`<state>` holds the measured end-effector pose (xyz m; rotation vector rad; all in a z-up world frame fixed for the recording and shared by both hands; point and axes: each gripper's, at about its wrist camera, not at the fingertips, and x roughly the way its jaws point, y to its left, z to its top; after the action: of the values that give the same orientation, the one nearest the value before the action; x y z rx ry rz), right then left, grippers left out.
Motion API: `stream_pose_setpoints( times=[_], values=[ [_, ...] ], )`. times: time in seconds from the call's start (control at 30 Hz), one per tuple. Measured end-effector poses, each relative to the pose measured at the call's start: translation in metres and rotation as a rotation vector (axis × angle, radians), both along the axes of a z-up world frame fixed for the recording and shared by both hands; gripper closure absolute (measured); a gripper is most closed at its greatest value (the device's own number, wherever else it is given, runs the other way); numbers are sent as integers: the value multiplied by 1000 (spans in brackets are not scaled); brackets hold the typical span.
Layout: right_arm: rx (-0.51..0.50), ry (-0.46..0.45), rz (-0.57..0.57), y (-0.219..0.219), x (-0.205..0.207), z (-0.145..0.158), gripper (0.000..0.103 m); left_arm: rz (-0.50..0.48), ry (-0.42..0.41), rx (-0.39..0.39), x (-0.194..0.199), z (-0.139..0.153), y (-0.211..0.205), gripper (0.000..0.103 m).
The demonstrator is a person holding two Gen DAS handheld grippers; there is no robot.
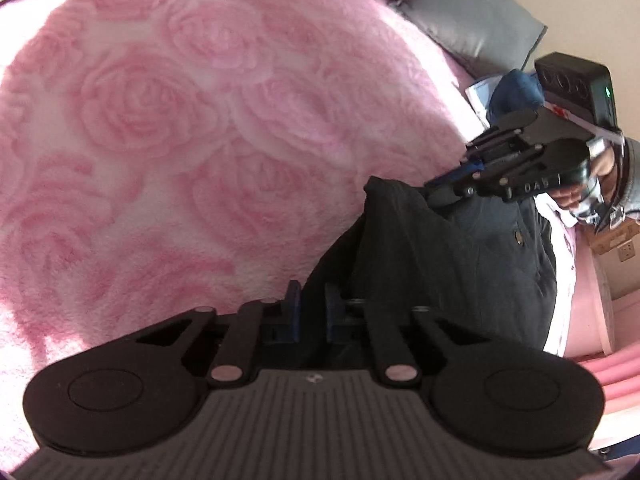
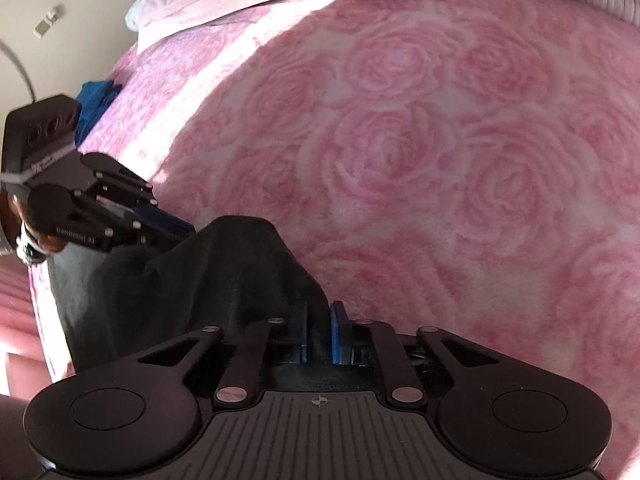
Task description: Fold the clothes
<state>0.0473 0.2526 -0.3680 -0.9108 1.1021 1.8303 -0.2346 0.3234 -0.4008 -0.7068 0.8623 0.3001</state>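
While both grippers were pointed down at the pink rose blanket (image 1: 168, 128), each one had a pinch of the dark garment (image 1: 472, 264). In the left wrist view, the left gripper (image 1: 312, 312) sat bottom centre, jaws narrow with cloth bunched between the blue pads, and the right gripper (image 1: 436, 188) bit the fabric's raised edge at right. A grey pillow (image 1: 480, 28) sat upper right. Right wrist view: same deal, garment lower left, tented up.
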Motion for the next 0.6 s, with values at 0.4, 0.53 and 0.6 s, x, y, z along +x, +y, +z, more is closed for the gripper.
stream_pose_setpoints(
  times=[0.4, 0.53, 0.6],
  values=[
    [76, -207, -477, -53, 42, -12, 103, 247, -5, 6, -10, -13, -6, 94],
    [131, -128, -661, -68, 61, 10, 103, 328, -9, 5, -19, -6, -1, 91],
    [180, -138, -766, -85, 71, 27, 102, 373, -9, 23, -26, 2, -1, 94]
  ],
)
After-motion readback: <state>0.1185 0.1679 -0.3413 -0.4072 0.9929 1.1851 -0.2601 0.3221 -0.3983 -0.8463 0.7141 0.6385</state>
